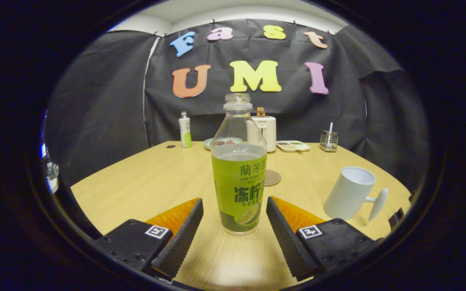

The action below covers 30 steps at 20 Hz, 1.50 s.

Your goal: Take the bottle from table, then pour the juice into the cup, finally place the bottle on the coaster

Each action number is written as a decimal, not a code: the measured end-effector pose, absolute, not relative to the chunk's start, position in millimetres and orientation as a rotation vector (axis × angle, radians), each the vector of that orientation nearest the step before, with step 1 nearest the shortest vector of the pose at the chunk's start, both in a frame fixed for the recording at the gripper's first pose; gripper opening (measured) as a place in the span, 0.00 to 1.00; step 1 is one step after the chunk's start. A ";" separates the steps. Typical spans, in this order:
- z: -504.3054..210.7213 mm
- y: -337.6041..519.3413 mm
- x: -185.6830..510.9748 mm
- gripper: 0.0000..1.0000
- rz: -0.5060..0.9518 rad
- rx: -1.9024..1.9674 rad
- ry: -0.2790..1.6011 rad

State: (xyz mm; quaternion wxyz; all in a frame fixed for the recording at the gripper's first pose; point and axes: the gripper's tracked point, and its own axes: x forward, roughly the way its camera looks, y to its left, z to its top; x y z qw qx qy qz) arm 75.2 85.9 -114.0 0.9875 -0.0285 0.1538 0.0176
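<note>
An uncapped clear bottle (239, 178) with a green label stands upright on the wooden table (144, 186), its liquid reaching the top of the label. It sits between my two fingers, with a gap on each side. My gripper (235, 214) is open around the bottle's lower part and touches nothing. To the right of the fingers stands a white cup (350, 193), its handle pointing right. A round brown coaster (271, 178) lies flat just behind the bottle, partly hidden by it.
Along the table's far edge stand a small white-and-green bottle (185, 130), a plate (217, 142), a white appliance (266, 127), a divided tray (293, 146) and a wire holder (329, 140). Black cloth walls close the booth behind.
</note>
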 end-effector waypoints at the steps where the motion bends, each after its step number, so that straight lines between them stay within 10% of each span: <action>1: -115.4 86.1 78.9 1.00 0.032 -0.054 0.317; 30: -48.5 65.2 85.6 0.78 0.300 0.761 0.333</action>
